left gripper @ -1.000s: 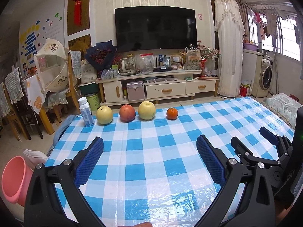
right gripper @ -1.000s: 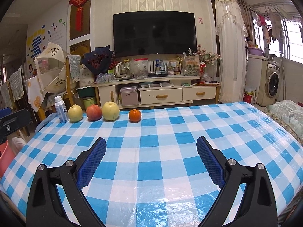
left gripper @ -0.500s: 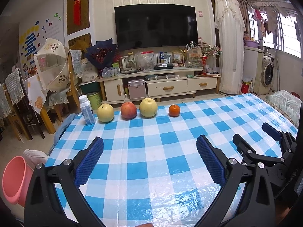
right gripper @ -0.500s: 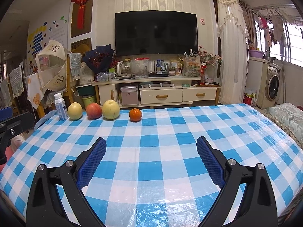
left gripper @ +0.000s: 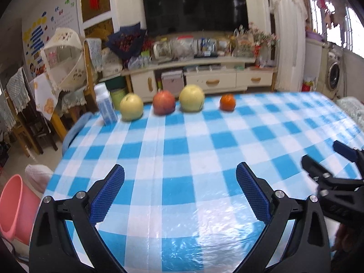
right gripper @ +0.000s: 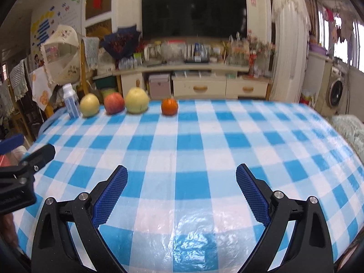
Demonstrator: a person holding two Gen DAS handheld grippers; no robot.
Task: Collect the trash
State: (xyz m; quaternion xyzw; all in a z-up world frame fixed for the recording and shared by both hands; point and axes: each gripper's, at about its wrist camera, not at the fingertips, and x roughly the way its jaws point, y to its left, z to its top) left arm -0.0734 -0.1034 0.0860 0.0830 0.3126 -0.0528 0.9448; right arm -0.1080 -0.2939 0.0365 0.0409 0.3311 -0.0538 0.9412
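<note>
A small white and blue plastic bottle (left gripper: 105,107) (right gripper: 71,104) stands at the far left edge of the blue-checked table (left gripper: 182,150) (right gripper: 204,150). A row of fruit runs right of it: a yellow pear (left gripper: 131,107) (right gripper: 89,105), a red apple (left gripper: 163,102) (right gripper: 114,103), a second yellow pear (left gripper: 191,98) (right gripper: 137,102) and an orange (left gripper: 227,102) (right gripper: 169,106). My left gripper (left gripper: 180,188) is open over the near table, nothing between its blue pads. My right gripper (right gripper: 181,190) is open too, beside it on the right.
A pink bin (left gripper: 13,207) stands on the floor off the table's near left corner. A blue chair back (left gripper: 74,132) sits against the far left edge. Beyond the table are a TV cabinet (left gripper: 200,77), wooden chairs at left and a washing machine (left gripper: 333,75) at right.
Both grippers have moved forward over the table and tilted slightly downward, so the bottle and fruit look closer and higher in view. Both stay open.
</note>
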